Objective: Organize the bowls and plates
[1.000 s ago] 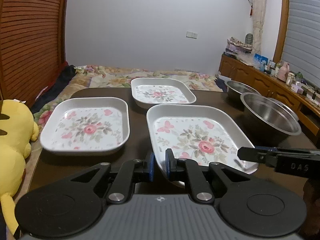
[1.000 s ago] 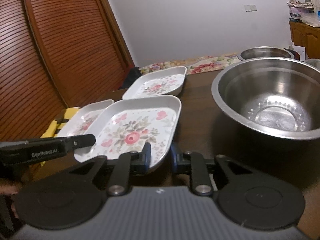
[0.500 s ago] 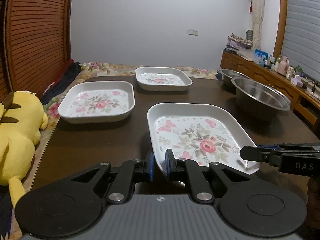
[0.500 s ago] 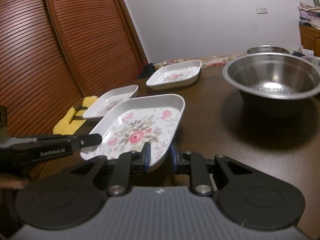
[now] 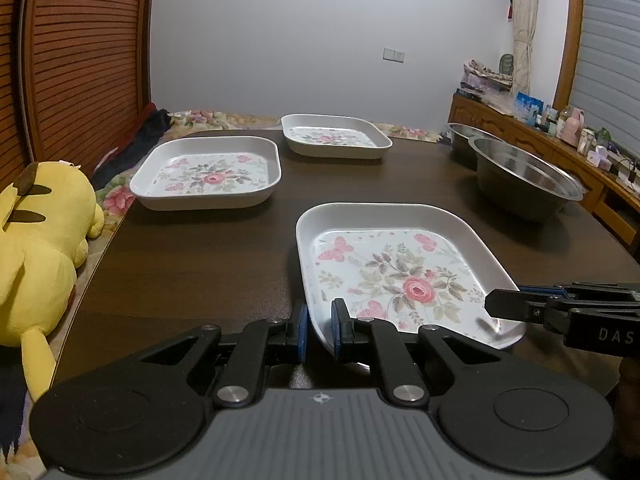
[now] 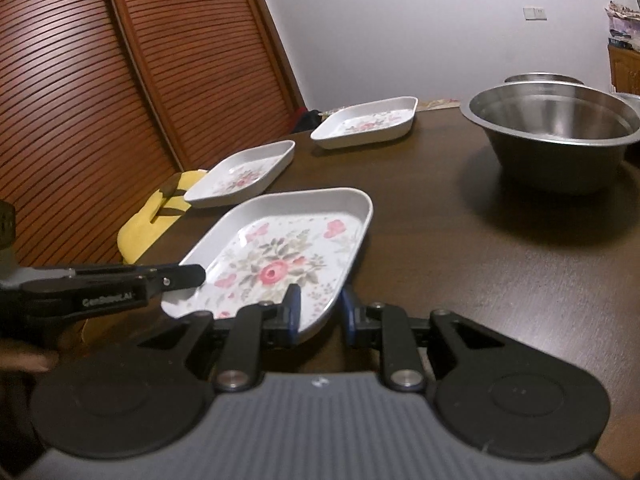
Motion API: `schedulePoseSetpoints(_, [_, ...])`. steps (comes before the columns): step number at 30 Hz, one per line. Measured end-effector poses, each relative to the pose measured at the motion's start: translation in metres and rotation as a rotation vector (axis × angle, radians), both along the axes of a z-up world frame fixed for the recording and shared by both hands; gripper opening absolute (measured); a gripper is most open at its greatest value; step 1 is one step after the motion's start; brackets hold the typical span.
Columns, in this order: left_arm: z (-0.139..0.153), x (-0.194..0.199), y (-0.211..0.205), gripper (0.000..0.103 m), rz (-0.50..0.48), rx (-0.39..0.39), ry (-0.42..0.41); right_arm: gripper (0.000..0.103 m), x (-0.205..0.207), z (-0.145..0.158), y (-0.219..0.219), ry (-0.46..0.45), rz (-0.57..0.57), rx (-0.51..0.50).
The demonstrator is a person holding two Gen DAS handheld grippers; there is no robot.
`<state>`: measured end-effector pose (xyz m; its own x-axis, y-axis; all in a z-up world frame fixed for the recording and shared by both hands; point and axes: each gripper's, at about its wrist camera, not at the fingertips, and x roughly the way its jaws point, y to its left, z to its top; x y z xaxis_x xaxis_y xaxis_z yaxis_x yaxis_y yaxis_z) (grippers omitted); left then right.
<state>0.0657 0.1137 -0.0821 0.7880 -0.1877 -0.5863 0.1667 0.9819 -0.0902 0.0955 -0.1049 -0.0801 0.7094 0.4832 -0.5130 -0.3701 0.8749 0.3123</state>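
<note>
A white rectangular plate with a rose pattern (image 5: 404, 276) (image 6: 280, 256) sits nearest me over the dark table (image 5: 200, 260). My left gripper (image 5: 319, 328) is shut on its near left rim; in the right wrist view the left gripper (image 6: 192, 276) comes in from the left. My right gripper (image 6: 320, 312) is shut on the plate's near right rim, and the left wrist view has the right gripper (image 5: 504, 306) at that corner. Two matching plates lie farther off: one at the left (image 5: 208, 174) (image 6: 244, 174), one at the back (image 5: 336, 140) (image 6: 368, 122).
A large steel bowl (image 5: 524, 180) (image 6: 552, 132) stands at the right, a smaller steel bowl (image 5: 466, 136) (image 6: 540, 78) behind it. A yellow plush toy (image 5: 36, 240) (image 6: 156, 220) lies off the table's left edge. A cluttered wooden sideboard (image 5: 560, 140) runs along the right wall.
Both grippers have drawn back toward me with the rose plate between them. The other two plates and the steel bowls now lie farther away.
</note>
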Motion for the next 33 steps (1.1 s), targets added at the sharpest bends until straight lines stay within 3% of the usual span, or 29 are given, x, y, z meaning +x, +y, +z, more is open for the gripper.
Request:
schedulePoseSetpoints(14, [-0.001, 0.001, 0.005, 0.018, 0.021, -0.017, -0.006, 0.026, -0.001, -0.002, 0.002, -0.032, -0.006, -0.015])
schedulePoseSetpoints(16, [-0.001, 0.001, 0.008, 0.023, 0.033, -0.014, -0.005, 0.026, -0.001, -0.003, 0.000, -0.029, -0.015, -0.005])
schedulePoseSetpoints(21, [0.002, 0.003, 0.016, 0.036, 0.065, -0.021, -0.011, 0.041, 0.000, 0.000, -0.006, -0.045, -0.055, 0.005])
schedulePoseSetpoints(27, [0.012, 0.003, 0.017, 0.040, 0.058, -0.029, -0.034, 0.045, 0.000, 0.015, -0.014, -0.134, -0.095, -0.012])
schedulePoseSetpoints(33, [0.029, 0.007, 0.018, 0.047, 0.051, -0.017, -0.073, 0.047, 0.007, 0.025, -0.017, -0.161, -0.088, -0.025])
